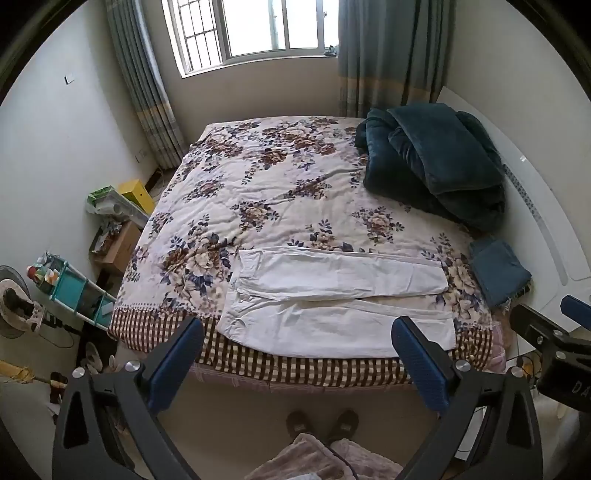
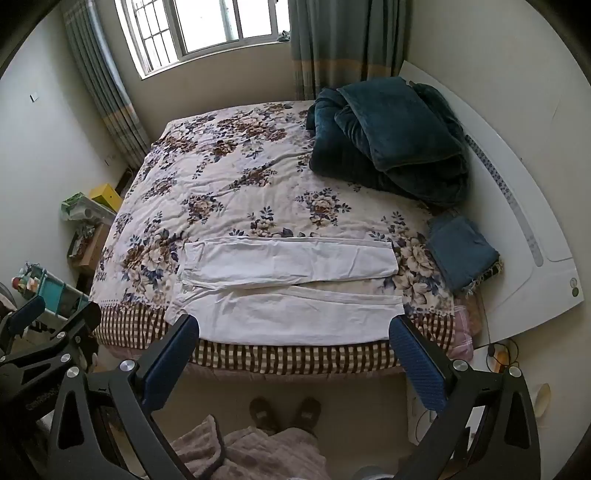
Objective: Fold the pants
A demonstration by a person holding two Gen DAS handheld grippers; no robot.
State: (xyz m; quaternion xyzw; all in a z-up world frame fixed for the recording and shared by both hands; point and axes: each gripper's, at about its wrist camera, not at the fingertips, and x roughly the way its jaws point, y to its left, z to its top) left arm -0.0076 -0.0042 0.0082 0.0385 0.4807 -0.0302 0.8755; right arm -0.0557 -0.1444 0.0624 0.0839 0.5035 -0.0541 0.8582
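A bed (image 1: 258, 177) with a flowered cover is filling most of the room, and its near edge is showing a brown checked border (image 1: 295, 363). The white pants (image 1: 332, 299) are lying flat along that near edge, waist toward the left and both legs running to the right, slightly apart from each other. The left gripper (image 1: 297, 354) is hanging above the floor in front of the bed with its jaws standing wide and nothing between them; the right gripper (image 2: 293, 350) is doing the same, jaws spread wide and empty. A heap of dark teal blanket (image 1: 432, 166) is sitting on the far right part of the bed, and a smaller folded blue cloth (image 1: 498, 271) is resting near the right edge, just beyond the pant cuffs. A white headboard (image 2: 524, 229) is standing along the right side. On the far wall a barred window (image 1: 255, 29) is letting in daylight between grey-green curtains (image 1: 388, 55). To the left of the bed, cardboard boxes (image 1: 118, 243), a yellow box (image 1: 138, 194) and a teal shelf (image 1: 77, 291) are crowding the floor. The person's slippers (image 1: 321, 424) are showing at the bottom, pointing toward the bed.
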